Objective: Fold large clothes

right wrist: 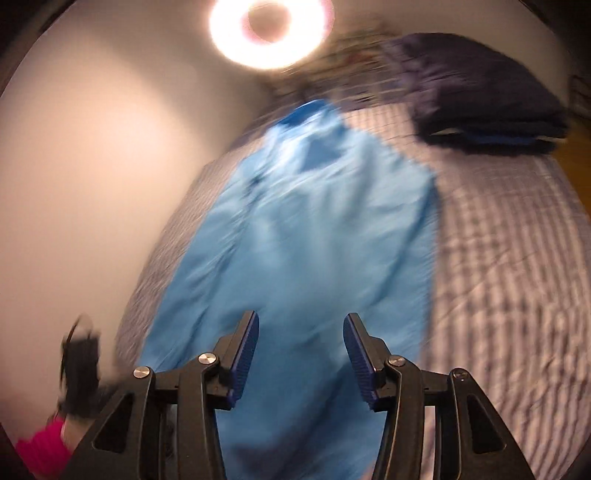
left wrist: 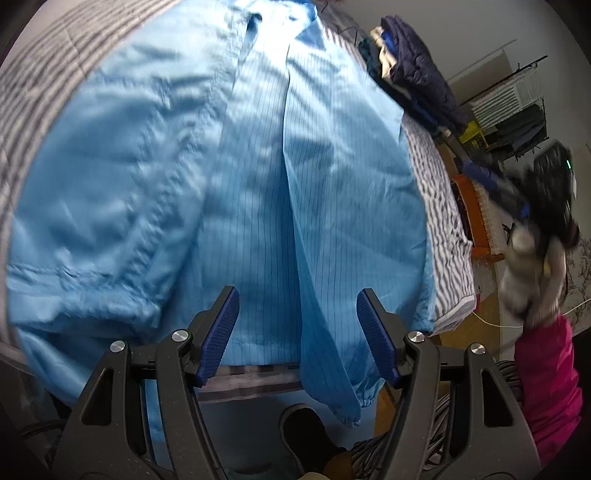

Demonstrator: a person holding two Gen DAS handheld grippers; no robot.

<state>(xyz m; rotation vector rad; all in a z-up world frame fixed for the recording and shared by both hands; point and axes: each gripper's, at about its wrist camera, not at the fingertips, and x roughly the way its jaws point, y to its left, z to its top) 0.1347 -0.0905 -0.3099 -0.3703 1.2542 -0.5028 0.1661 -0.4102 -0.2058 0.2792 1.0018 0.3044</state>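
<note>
The light-blue pinstriped jacket (left wrist: 258,177) is lying spread on the striped bedspread (right wrist: 498,258). Both the left gripper (left wrist: 297,332) and right gripper (right wrist: 300,354) are hovering released, empty. Thin, slippery, floppy fabric probably; pinching the jacket's hem corners looks best.

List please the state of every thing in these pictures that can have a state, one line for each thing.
Light blue garment: spread on the bed, partly folded, cuff hanging over the edge.
Left claw: open, empty, above the garment's hem.
Right claw: open, nothing between the pads.
Dark clothes: folded, stacked on the bed.
Striped bed cover: lying flat under the garment.
Ceiling lamp: on.
</note>
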